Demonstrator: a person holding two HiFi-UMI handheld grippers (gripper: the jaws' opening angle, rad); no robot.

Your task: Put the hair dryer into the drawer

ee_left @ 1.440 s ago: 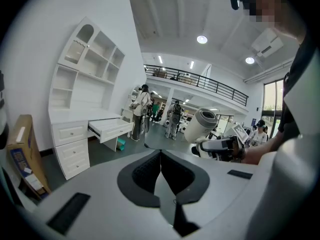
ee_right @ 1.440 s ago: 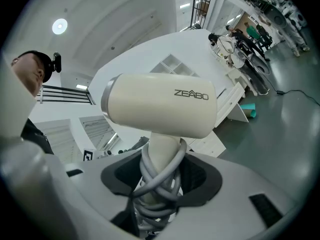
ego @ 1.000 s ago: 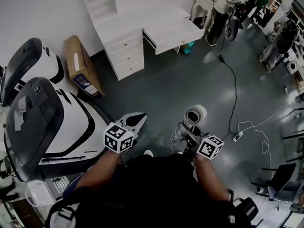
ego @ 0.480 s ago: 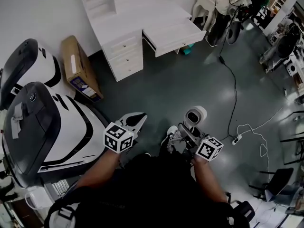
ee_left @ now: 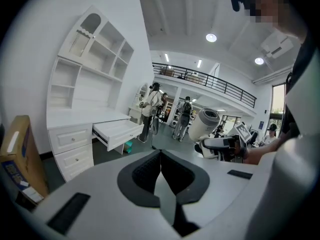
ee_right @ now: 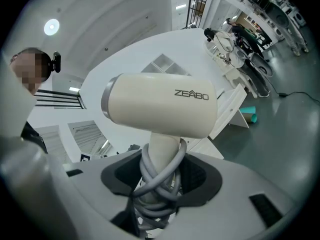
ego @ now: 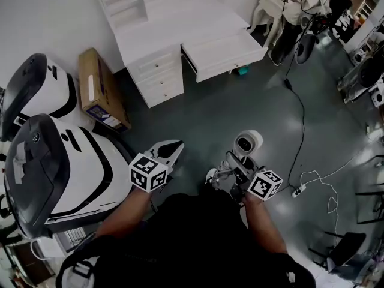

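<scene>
Walking has brought the person nearer the white desk [ego: 174, 26], which sits a little lower at the top centre of the head view than a second ago. The cardboard box [ego: 99, 92] and the big white-and-black machines [ego: 60, 161] at the left have shifted with it.

To my eye this is the carry, not the placing. The desk is well apart from both tools. Its drawer [ego: 223, 51] is already pulled out toward the right, and I can make out nothing in it.

The hair dryer [ego: 247, 144] is at lower centre, its round end facing up at the camera. The right tool [ego: 239, 170] holds it by the handle. The jaws are clamped wide round that handle and the grey cord [ee_right: 159, 184] wound about it. The left tool [ego: 173, 149], at lower centre-left, is closed on nothing, its pads meeting.

To do this well, I'd keep the right grip as it is and head straight for the drawer's open side. I'd steer clear of the black cable [ego: 300, 125] trailing across the floor at the right.

The drawer looks shallow, so the dryer probably has to go in lying on its side, barrel along the drawer's length. The cord loops want watching, since one slipping free could hang over the rim. The empty left tool could steady the drawer front.
</scene>
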